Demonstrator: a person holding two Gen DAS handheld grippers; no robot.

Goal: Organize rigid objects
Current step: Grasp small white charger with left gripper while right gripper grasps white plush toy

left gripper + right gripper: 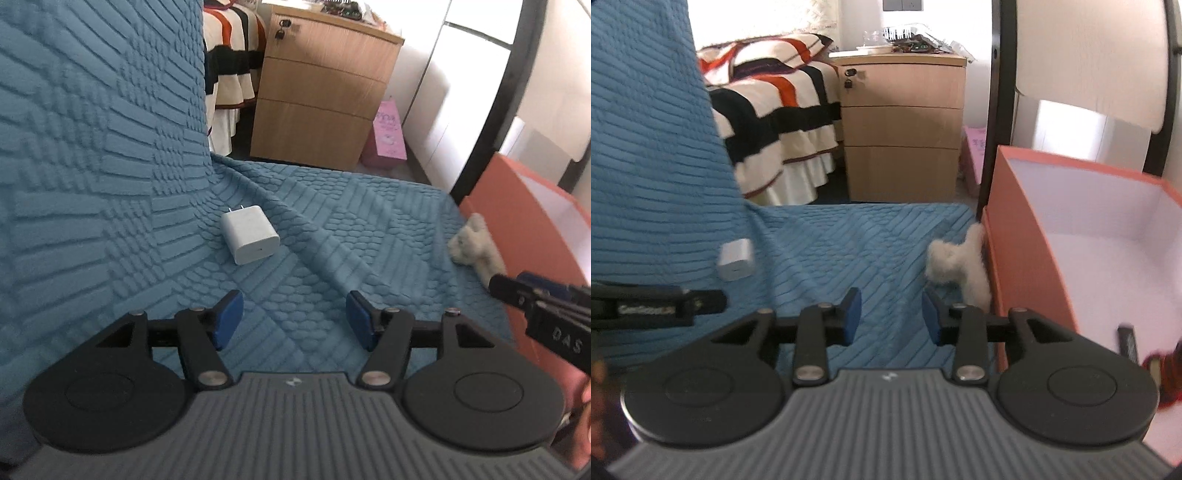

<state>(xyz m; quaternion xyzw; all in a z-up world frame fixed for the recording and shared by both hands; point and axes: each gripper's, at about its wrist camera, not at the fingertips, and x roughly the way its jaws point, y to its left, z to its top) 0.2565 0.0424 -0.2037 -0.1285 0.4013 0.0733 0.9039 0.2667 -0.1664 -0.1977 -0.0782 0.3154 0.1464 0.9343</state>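
Note:
A white plug-in charger lies on the blue textured sofa seat, near the backrest. My left gripper is open and empty, just short of the charger. My right gripper is open and empty above the seat; the charger shows to its left. An orange box with a white inside stands to the right. A dark flat object and a red object lie inside it. The right gripper also shows in the left wrist view at the right edge.
A small white fluffy toy lies against the box's near wall, also seen in the left wrist view. Beyond the sofa stand a wooden drawer cabinet, a striped bed and a pink bag. The sofa backrest rises at left.

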